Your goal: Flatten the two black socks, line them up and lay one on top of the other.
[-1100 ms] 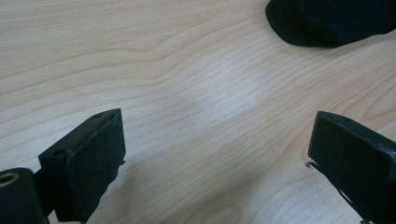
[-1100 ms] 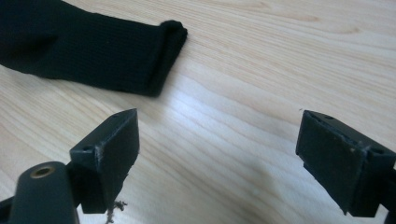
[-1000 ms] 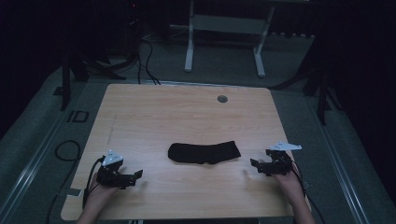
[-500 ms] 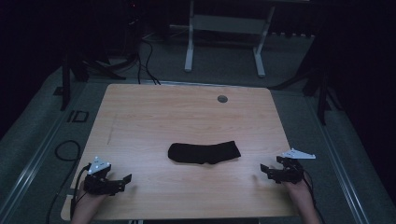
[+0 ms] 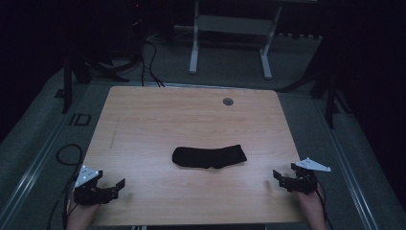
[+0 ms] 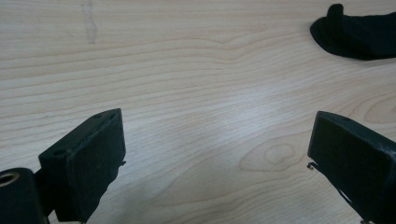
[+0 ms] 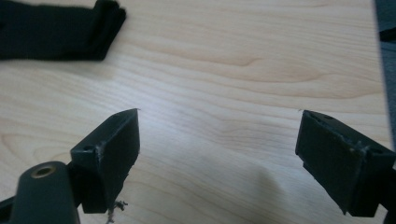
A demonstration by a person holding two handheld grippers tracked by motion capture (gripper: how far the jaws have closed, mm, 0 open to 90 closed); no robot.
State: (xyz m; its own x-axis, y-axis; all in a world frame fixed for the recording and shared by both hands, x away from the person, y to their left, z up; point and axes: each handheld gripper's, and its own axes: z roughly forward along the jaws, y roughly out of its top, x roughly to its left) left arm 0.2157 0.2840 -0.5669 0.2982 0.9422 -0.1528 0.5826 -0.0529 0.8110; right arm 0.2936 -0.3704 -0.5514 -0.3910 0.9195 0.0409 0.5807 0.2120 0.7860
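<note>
On pale wooden table [image 5: 143, 124] (dim room) — black sock [image 5: 209, 156].

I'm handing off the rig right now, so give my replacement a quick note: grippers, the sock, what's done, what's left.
Left gripper: open, holding nothing, at the table's near left corner.
Right gripper: open, holding nothing, at the near right edge.
Black sock: lies flat mid-table, between the two grippers and clear of both, apparently doubled over at its right end.
Done: possibly a fold.
Left: judge whether it needs another fold; if so, approach from both ends.
</note>
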